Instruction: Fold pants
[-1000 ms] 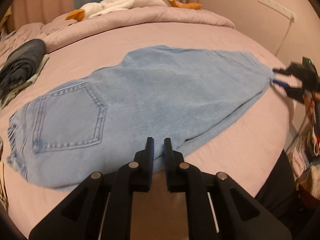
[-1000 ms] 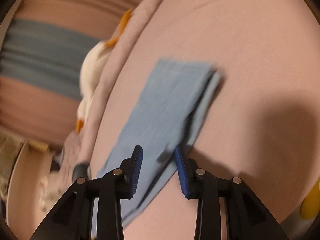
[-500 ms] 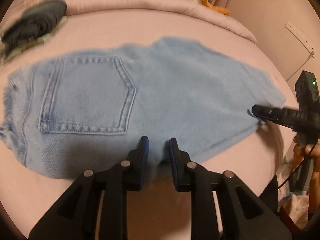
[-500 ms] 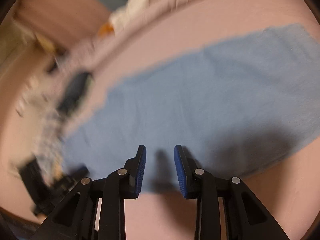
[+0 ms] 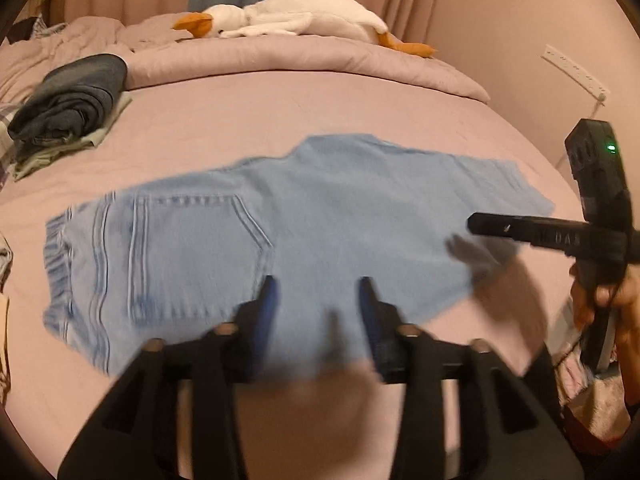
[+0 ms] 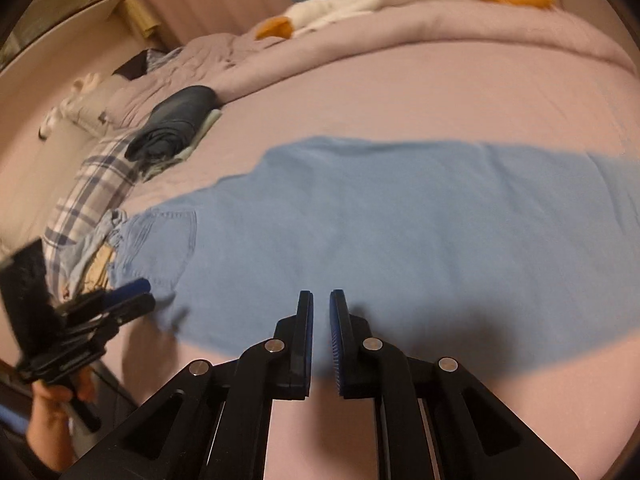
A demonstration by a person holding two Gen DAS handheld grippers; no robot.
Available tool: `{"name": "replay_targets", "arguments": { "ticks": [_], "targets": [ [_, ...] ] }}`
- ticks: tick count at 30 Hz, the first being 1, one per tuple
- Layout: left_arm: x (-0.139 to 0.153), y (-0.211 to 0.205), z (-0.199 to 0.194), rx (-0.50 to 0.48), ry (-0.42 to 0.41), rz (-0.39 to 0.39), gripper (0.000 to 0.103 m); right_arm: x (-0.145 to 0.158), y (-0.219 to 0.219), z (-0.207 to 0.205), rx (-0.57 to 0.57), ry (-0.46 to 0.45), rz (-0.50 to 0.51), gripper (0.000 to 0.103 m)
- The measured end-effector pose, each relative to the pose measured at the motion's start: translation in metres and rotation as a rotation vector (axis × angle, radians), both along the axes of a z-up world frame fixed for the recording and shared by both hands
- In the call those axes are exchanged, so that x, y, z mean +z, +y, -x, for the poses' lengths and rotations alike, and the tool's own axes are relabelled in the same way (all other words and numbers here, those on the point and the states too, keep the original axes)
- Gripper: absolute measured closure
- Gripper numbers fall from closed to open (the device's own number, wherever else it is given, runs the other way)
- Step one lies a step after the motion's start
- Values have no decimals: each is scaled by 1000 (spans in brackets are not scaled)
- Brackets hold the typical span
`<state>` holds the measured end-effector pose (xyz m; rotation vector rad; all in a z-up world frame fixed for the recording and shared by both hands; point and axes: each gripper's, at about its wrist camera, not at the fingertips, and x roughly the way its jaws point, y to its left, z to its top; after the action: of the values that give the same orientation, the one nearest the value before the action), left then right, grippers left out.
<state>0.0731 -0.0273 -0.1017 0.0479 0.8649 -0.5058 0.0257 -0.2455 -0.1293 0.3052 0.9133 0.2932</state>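
Note:
Light blue jeans point(image 5: 320, 220) lie flat across the pink bed, folded lengthwise, with the back pocket point(image 5: 192, 248) at the left. My left gripper point(image 5: 317, 284) hovers over their near edge; its jaws are opening and nothing is between them. My right gripper point(image 6: 321, 296) is above the near edge further along the legs point(image 6: 400, 232). Its jaws are closing to a narrow gap with no cloth in it. Each gripper shows in the other's view: the right gripper point(image 5: 480, 224) at the right, the left gripper point(image 6: 138, 296) at the left beside the waistband.
A dark folded pile of clothes point(image 5: 72, 100) sits at the bed's far left, with plaid cloth point(image 6: 92, 184) beside it. A white goose plush point(image 5: 296, 16) lies on the rolled duvet at the back. A power strip point(image 5: 576, 76) hangs on the right wall.
The left jaws spread apart and let go of the jeans' near edge, drawing back slightly. The right gripper swung from the leg end to the near edge, rolled level, and its jaws narrowed.

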Motion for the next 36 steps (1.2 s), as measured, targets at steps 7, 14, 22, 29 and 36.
{"name": "replay_targets", "arguments": {
  "ticks": [7, 14, 22, 29, 36],
  "targets": [
    [-39, 22, 14, -9, 65, -22, 56, -37, 69, 9, 199, 42, 211, 91],
    [-18, 31, -2, -17, 102, 60, 57, -24, 32, -7, 285, 196, -5, 91],
    [0, 12, -62, 42, -14, 62, 56, 19, 9, -111, 104, 23, -130, 68],
    [-30, 43, -85, 122, 61, -21, 58, -21, 2, -176, 98, 223, -163, 68],
    [-43, 73, -56, 113, 42, 66, 64, -28, 29, -117, 406, 294, -210, 68]
  ]
}}
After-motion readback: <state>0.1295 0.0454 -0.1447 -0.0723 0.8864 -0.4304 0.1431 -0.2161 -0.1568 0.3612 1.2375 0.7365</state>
